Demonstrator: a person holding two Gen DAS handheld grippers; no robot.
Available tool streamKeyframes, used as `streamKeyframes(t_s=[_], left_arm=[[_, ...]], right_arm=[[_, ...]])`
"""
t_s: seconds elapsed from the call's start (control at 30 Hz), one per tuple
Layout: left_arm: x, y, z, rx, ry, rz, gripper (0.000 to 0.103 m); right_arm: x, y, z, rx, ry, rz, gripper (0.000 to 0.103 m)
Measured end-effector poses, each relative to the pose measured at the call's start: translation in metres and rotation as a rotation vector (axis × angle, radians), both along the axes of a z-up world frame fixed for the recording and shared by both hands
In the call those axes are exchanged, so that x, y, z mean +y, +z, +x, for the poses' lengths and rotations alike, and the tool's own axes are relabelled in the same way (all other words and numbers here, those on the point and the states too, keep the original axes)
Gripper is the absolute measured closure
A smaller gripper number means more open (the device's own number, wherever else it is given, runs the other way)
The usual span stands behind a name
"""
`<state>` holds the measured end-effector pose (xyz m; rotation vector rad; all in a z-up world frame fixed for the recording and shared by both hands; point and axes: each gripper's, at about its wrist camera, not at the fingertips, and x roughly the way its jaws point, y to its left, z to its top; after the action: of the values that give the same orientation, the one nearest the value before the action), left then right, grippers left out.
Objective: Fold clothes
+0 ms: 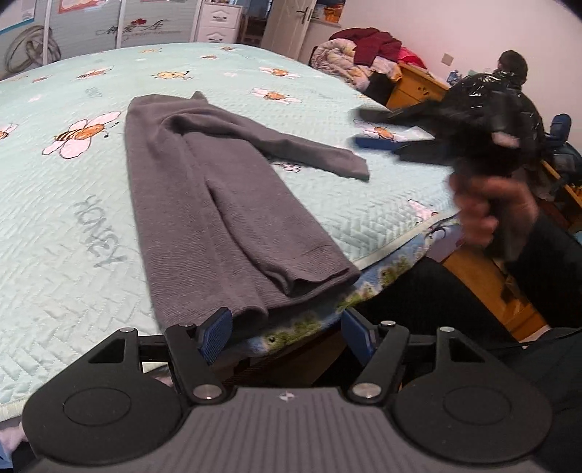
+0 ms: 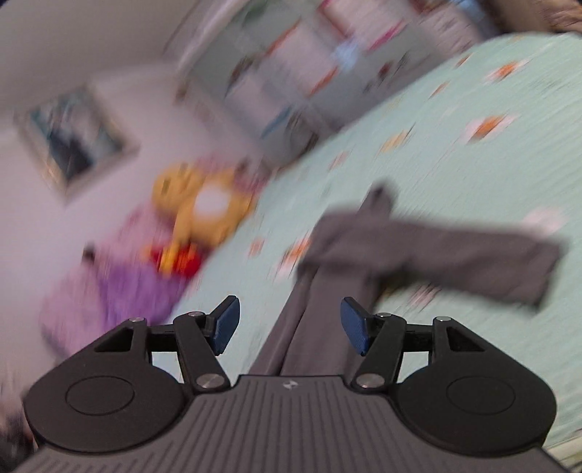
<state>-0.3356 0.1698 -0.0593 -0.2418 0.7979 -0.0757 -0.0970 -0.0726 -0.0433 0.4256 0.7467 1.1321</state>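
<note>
My left gripper (image 1: 287,333) hangs at the near bed edge, jaws apart, empty, just by the hem of the grey sweater (image 1: 218,203). The sweater lies lengthwise on the bee-print quilt (image 1: 72,225), one sleeve flung out rightward. My right gripper (image 2: 291,325) is spread, empty, view blurred. Mid-fold, I judge; next, pinch that sleeve (image 1: 313,152) and lay it across.

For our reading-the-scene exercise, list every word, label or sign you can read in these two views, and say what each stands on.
"HONEY": grey letters printed on the mint bee-patterned bedspread, left of the grey sweater.
Script lettering with red hearts on the wardrobe door: too small and stylised to read.
Posters on the wardrobe: cut off, unreadable.
Small logo on the left claw's body: a symbol, no letters.
Right wrist view: too blurred, nothing readable.
</note>
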Motion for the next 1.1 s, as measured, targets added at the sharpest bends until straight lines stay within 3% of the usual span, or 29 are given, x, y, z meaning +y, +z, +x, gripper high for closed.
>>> streamKeyframes(t_s=[0.13,0.3,0.5,0.6,0.83,0.87,0.9,1.0,1.1], left_arm=[[-0.002,-0.003,0.004,-0.007,0.014,0.008,0.033],[0.002,-0.006,0.014,-0.035,0.033,-0.007,0.033],[0.014,-0.009,0.018,-0.046,0.025,-0.055,0.033],[0.026,-0.018,0.023,-0.029,0.062,-0.083,0.033],[0.045,-0.049,0.035,0.044,0.122,-0.144,0.034],[0.046,-0.046,0.034,0.034,0.122,-0.153,0.034],[0.047,-0.043,0.033,0.021,0.121,-0.161,0.034],[0.051,-0.031,0.033,-0.036,0.113,-0.180,0.034],[0.054,-0.027,0.043,-0.064,0.105,-0.184,0.032]], right_arm=[[0.054,-0.012,0.004,0.023,0.057,-0.075,0.041],[0.093,0.005,0.045,0.033,0.053,-0.047,0.041],[0.147,0.031,0.051,-0.069,0.098,-0.041,0.040],[0.186,0.018,0.059,-0.057,0.123,-0.072,0.040],[0.246,-0.050,0.094,-0.026,0.062,-0.291,0.040],[0.239,-0.055,0.100,0.010,0.047,-0.276,0.055],[0.233,-0.060,0.106,0.047,0.032,-0.262,0.059],[0.216,-0.054,0.106,0.098,0.040,-0.189,0.051],[0.207,-0.035,0.095,0.044,0.071,-0.091,0.048]])
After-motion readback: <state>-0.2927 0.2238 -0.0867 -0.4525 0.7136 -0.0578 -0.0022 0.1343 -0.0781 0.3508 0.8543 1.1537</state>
